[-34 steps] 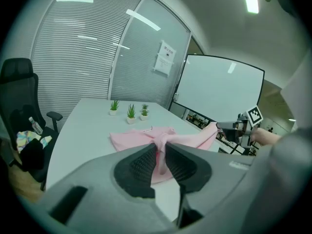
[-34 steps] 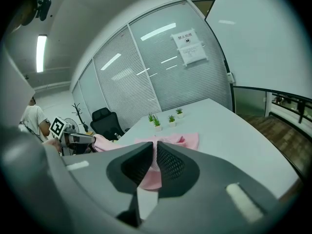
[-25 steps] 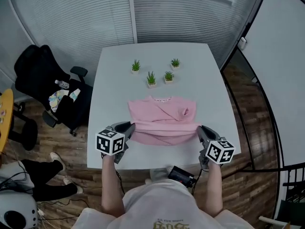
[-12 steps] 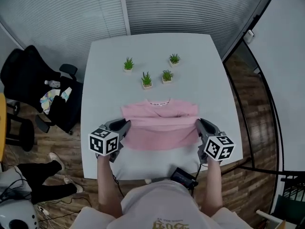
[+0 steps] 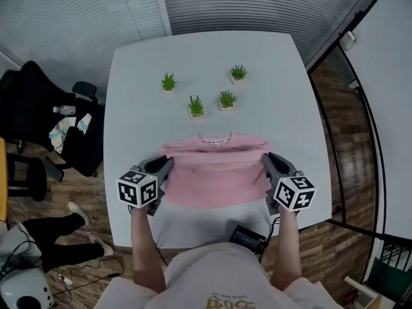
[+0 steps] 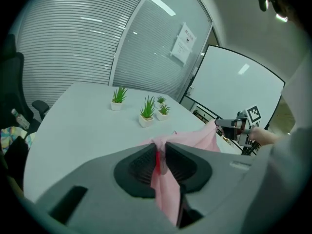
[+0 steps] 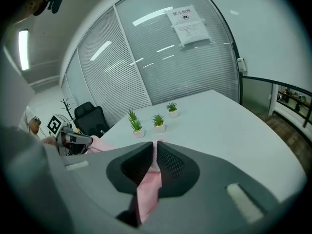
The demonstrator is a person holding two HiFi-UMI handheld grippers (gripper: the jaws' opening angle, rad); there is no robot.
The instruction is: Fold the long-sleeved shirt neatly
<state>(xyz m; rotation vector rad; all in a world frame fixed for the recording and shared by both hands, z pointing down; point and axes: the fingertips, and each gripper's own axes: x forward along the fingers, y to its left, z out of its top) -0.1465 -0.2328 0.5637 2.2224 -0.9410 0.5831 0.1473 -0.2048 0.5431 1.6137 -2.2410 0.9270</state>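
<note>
1. Head view: pink shirt lies on the white table, in the half nearer the person, with its collar toward the four small plants.
2. Left gripper is narrow, pinching pink cloth at the shirt's left edge. Right gripper does the same at the right edge. Each gripper view shows fabric clamped between the pads.
3. Change over the last second: both grippers carried the held edge away from the person, from near the table's front edge to just short of the collar. The lower half is now doubled over, fold line nearest the person.
4. Judgement: the bottom-to-top fold is nearly complete. What remains is laying the edge level below the collar, then letting go. Whether the edge already rests on the cloth I cannot tell.
</note>
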